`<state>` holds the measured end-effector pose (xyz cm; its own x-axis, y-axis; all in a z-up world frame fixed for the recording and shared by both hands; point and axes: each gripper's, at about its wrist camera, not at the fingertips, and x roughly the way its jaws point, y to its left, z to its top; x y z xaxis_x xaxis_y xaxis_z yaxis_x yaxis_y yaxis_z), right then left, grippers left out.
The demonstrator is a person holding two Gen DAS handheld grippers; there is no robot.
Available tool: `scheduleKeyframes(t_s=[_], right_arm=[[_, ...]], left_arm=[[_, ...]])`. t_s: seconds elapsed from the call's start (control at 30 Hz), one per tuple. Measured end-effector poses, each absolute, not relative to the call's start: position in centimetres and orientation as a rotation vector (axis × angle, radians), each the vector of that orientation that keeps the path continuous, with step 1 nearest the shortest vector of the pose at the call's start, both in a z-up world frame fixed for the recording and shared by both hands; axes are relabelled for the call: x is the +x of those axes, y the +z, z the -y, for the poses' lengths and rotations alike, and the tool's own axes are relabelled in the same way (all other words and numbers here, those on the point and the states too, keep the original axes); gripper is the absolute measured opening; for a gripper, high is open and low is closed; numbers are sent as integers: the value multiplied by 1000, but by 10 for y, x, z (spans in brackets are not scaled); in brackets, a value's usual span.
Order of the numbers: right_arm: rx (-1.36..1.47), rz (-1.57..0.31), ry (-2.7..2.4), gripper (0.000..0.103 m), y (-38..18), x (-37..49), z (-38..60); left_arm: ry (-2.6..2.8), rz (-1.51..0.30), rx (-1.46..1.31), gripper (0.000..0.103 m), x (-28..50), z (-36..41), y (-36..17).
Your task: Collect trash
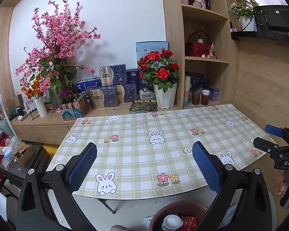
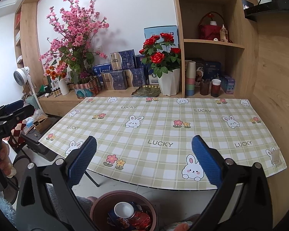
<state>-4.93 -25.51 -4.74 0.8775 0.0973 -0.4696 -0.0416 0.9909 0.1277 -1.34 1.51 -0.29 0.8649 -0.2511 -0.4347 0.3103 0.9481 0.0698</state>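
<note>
A brown round bin stands on the floor below the table's near edge. It holds a white paper cup and red and blue wrappers. My left gripper is open and empty above the near edge of the table, with the bin below it. My right gripper is open and empty above the same edge of the table. The right gripper also shows at the right edge of the left wrist view, the left gripper at the left edge of the right wrist view.
The table has a green checked cloth with rabbits and "LUCKY". Behind it a wooden ledge holds red roses in a white pot, pink blossoms, blue boxes and cups. A cardboard box on a black case and a fan stand at left.
</note>
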Motion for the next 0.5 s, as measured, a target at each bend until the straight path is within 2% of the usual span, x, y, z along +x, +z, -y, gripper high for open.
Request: scheduleKeyframes(t_s=[0.5], right_arm=[[115, -487, 72, 97, -46, -48, 256]], left_arm=[[-296, -447, 159, 97, -14, -11, -6]])
